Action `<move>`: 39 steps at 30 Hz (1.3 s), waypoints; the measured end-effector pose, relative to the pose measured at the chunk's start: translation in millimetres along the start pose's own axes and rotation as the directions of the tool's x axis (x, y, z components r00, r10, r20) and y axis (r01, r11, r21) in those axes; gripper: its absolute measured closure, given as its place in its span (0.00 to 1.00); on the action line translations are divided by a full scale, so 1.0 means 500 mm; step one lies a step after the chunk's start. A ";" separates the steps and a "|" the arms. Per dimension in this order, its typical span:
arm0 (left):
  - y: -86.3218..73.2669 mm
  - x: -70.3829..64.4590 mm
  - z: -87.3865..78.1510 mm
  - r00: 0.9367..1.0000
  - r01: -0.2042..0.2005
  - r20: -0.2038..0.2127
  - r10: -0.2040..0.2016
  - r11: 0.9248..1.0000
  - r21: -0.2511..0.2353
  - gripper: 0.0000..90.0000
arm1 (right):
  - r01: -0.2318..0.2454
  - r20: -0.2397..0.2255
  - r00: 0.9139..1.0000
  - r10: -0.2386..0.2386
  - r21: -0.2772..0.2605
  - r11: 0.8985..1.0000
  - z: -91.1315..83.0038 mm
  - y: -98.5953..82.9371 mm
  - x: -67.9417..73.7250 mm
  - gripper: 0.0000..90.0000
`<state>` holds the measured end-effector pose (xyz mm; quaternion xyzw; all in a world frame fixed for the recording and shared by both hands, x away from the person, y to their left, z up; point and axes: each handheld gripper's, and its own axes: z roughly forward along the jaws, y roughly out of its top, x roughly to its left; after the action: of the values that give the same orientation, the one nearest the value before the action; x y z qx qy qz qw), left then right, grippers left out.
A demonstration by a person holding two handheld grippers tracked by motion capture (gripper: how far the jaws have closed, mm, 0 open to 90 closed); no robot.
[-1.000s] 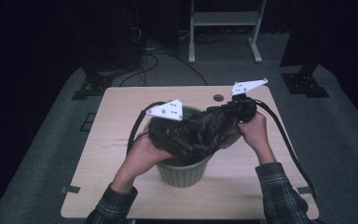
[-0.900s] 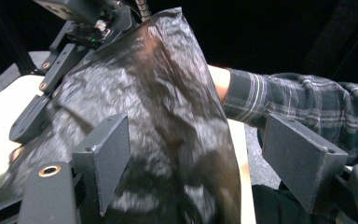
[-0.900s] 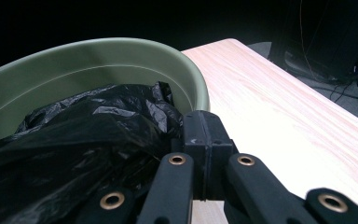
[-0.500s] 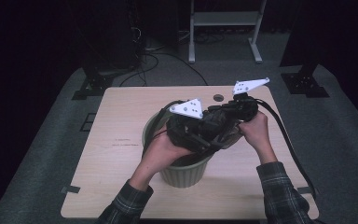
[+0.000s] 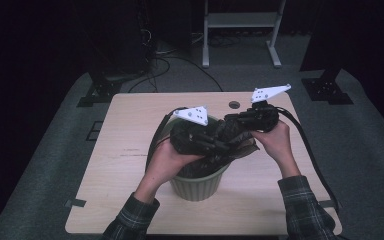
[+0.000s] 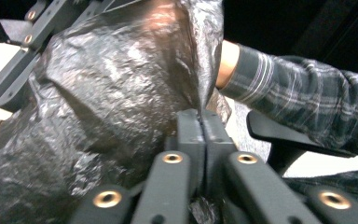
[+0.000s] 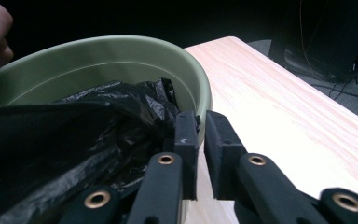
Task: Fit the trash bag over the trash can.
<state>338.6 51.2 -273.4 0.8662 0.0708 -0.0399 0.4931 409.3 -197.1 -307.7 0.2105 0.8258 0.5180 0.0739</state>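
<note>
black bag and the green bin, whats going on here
A person is working a black bag at a green bin on a wooden table, one gripper in each hand. The left gripper is shut on a fold of the bag. The right gripper sits at the bin's rim beside the bag, its jaws a slit apart; whether it pinches any plastic is unclear. The bag is bunched over the bin's mouth, not yet spread around the rim.

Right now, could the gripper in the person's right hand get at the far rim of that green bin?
Probably yes. The right gripper sits just beside the green bin rim, its jaws slightly apart, with bare table next to it. Only the black bag, bunched over the opening, might get in the way.
</note>
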 end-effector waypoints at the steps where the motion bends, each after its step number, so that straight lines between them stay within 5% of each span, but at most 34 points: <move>1: -0.001 0.000 -0.001 1.000 0.005 -0.001 -0.005 1.000 0.006 1.00 | -0.002 0.001 1.000 0.002 -0.002 1.000 -0.003 -0.001 0.001 0.89; 12: -0.029 0.019 -0.058 0.997 0.035 -0.066 -0.036 0.999 -0.018 1.00 | -0.036 0.007 0.999 0.036 -0.032 0.999 -0.059 -0.021 0.004 0.79; 22: -0.058 0.037 -0.115 0.990 0.073 -0.118 -0.079 0.996 -0.053 1.00 | -0.041 -0.016 0.999 0.040 -0.071 0.997 -0.118 -0.034 0.043 0.75; 39: -0.072 0.048 -0.101 0.987 0.104 -0.114 -0.110 0.993 -0.057 1.00 | -0.021 -0.137 0.991 0.000 -0.152 0.988 -0.165 -0.031 0.126 0.70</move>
<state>356.6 114.6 -281.4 0.8492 0.1470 -0.0139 0.5070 320.0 -244.3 -278.1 0.1726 0.7856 0.5934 0.0306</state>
